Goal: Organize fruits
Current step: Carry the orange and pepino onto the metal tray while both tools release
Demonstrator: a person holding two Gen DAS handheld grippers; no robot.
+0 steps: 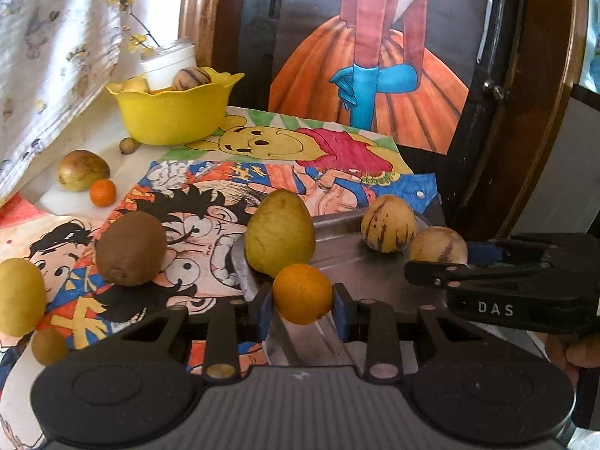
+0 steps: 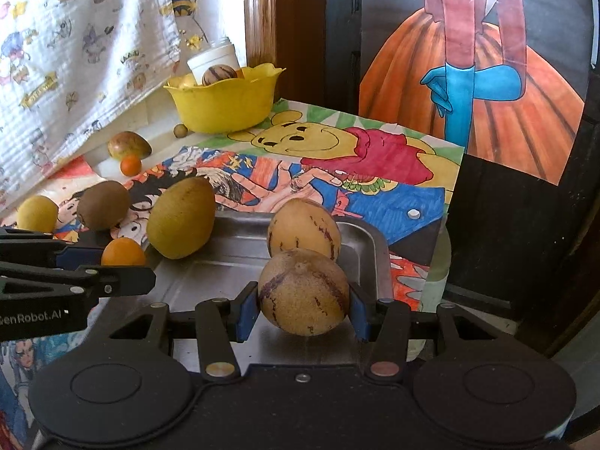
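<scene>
Two grippers each hold one fruit above the metal tray (image 2: 210, 273). Between the blue pads of the left gripper (image 1: 302, 302) sits a small orange (image 1: 302, 293) — both pads press on its sides. The right gripper (image 2: 303, 305) pinches a striped tan melon (image 2: 303, 292) in the same way, just in front of a second striped melon (image 2: 304, 228) lying on the tray. A green-yellow mango (image 2: 180, 217) rests at the tray's left edge.

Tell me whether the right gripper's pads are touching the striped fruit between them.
Touching. In the right wrist view both blue pads press against the sides of the striped fruit, with no gap showing; the right gripper holds it above the metal tray.
</scene>
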